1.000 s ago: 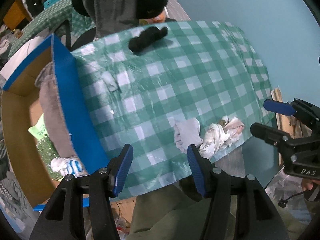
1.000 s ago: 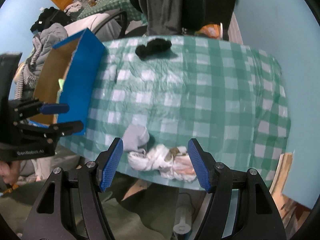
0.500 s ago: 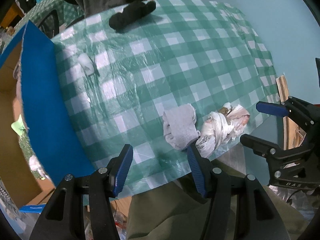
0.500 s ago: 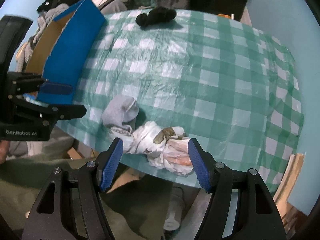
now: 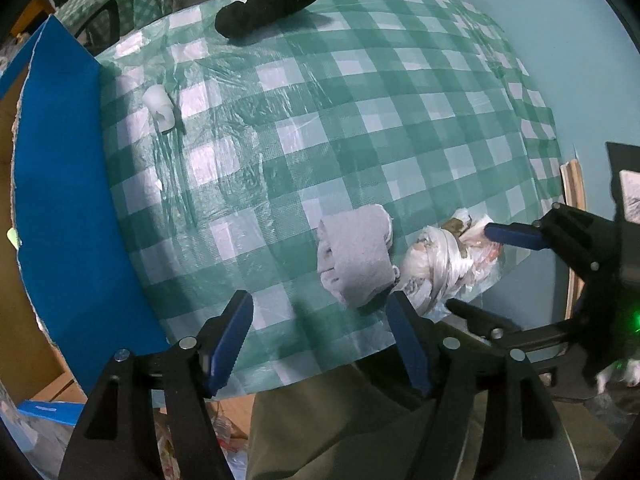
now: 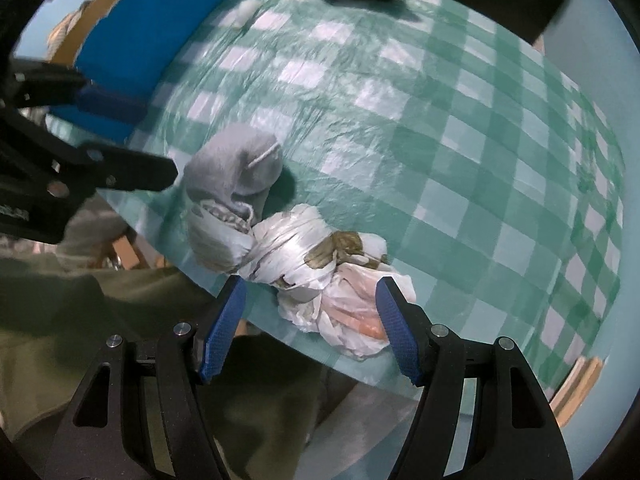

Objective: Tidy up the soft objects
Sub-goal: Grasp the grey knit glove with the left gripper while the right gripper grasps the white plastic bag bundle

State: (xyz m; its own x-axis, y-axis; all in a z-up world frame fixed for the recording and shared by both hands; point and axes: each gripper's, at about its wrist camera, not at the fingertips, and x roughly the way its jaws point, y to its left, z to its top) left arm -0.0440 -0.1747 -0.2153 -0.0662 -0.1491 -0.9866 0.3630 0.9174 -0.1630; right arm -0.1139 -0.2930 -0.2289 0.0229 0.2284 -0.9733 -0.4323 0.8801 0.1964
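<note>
You hold both grippers wide open and empty at the near edge of the checked worktop [image 5: 360, 120], the right gripper [image 6: 310, 326] straddling the white bundle [image 6: 304, 256] to grasp it, the left gripper [image 5: 320, 338] just short of the grey sock [image 5: 354, 256] beside that bundle.

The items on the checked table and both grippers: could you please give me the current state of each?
Grey sock: bunched, lying free near the table edge.
White bundle: knotted, resting against the sock.
Black sock: crumpled at the far edge.
Blue box: open-topped, beside the table.
Left gripper: open, empty.
Right gripper: open, straddling the bundle.
</note>
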